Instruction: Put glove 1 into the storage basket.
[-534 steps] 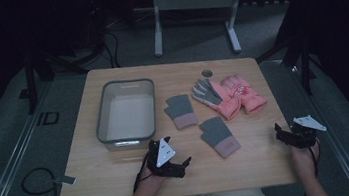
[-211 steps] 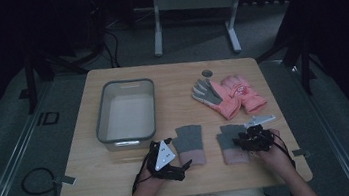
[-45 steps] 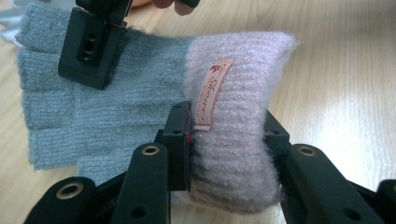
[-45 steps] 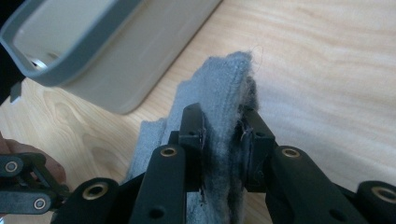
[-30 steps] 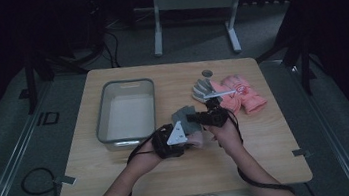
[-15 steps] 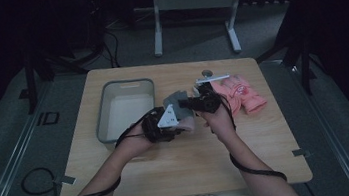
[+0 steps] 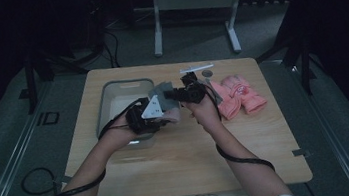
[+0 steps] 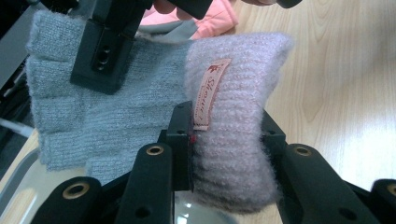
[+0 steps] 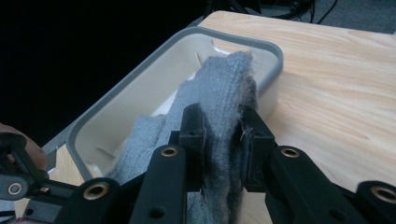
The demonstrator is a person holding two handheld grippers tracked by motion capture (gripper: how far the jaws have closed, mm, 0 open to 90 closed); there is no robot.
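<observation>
A grey knitted glove [image 7: 161,90] with a fuzzy pink cuff [image 8: 233,116] hangs stretched between both grippers, just above the right rim of the grey bin [image 7: 111,93]. My left gripper [image 7: 170,114] is shut on the pink cuff, which carries a small sewn label. My right gripper [image 7: 171,96] is shut on the grey finger end [image 9: 224,88], which looks two layers thick and hangs over the bin's inside [image 9: 154,93]. In the left gripper view, one black jaw of the right gripper presses on the grey knit [image 8: 140,79]. Whether a second glove is pinched in the stack I cannot tell.
A pair of pink gloves [image 7: 237,95] lies on the wooden table [image 7: 248,144] to the right of my hands. A small round dark disc [image 7: 207,73] sits near the far edge. Cables trail from both grippers along the forearms.
Both grippers have carried the grey glove away from the person and to the left, from mid-table to the bin's right rim. Much earlier two grey gloves lay flat, apart.
</observation>
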